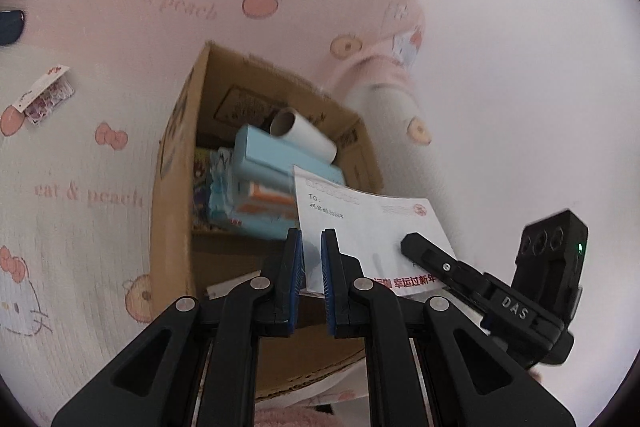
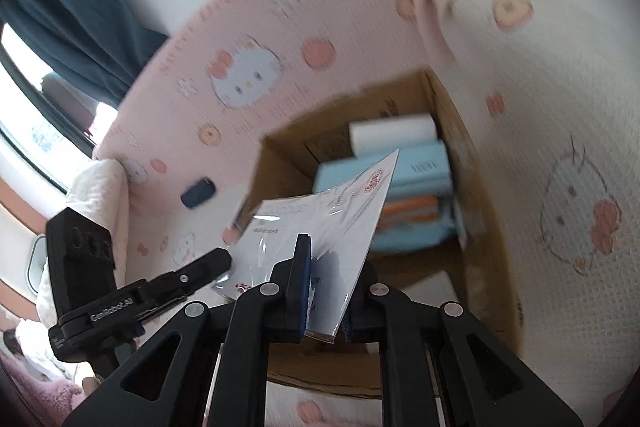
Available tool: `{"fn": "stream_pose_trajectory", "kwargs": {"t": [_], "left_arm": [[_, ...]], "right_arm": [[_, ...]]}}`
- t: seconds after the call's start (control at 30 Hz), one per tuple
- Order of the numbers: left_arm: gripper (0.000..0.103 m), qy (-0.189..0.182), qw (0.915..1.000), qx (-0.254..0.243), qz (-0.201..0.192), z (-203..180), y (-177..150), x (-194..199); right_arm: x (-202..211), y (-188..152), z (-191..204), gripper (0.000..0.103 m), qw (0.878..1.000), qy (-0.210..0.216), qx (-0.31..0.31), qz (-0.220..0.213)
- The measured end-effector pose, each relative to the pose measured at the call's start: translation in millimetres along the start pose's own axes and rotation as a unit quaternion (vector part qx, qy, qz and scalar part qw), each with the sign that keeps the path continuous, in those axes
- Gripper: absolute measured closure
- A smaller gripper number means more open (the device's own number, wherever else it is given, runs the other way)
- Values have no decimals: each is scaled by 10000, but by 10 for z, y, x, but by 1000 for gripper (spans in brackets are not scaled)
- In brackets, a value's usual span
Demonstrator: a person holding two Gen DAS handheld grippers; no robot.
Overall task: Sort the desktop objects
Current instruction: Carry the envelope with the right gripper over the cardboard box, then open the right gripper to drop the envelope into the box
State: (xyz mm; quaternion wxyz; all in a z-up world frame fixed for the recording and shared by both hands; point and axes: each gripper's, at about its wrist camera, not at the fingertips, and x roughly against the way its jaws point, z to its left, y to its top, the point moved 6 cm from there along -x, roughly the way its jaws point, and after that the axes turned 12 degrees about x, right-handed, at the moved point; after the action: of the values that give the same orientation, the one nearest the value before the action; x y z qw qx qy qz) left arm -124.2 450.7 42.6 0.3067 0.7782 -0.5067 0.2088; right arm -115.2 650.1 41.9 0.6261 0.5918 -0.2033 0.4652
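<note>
Jaws of both grippers pinch the envelope (image 1: 372, 223) above the box (image 1: 176, 163).

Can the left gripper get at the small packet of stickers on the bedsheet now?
Probably not at once. The left gripper appears closed on the envelope over the cardboard box; the sticker packet lies apart on the sheet, unobstructed, so release first.

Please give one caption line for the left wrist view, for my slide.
Both grippers hold a white envelope above an open cardboard box.
</note>
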Motion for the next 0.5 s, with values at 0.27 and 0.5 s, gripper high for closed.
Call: {"fn": "stream_pose_trajectory", "kwargs": {"t": [0.27, 0.5], "left_arm": [[93, 209, 9996, -62, 154, 97, -88, -109], [62, 448, 9979, -147, 437, 191, -144, -205]], "right_arm": [[-234, -97, -162, 90, 9992, 5, 0, 392], [-273, -197, -168, 14, 9896, -887, 647, 933]]}}
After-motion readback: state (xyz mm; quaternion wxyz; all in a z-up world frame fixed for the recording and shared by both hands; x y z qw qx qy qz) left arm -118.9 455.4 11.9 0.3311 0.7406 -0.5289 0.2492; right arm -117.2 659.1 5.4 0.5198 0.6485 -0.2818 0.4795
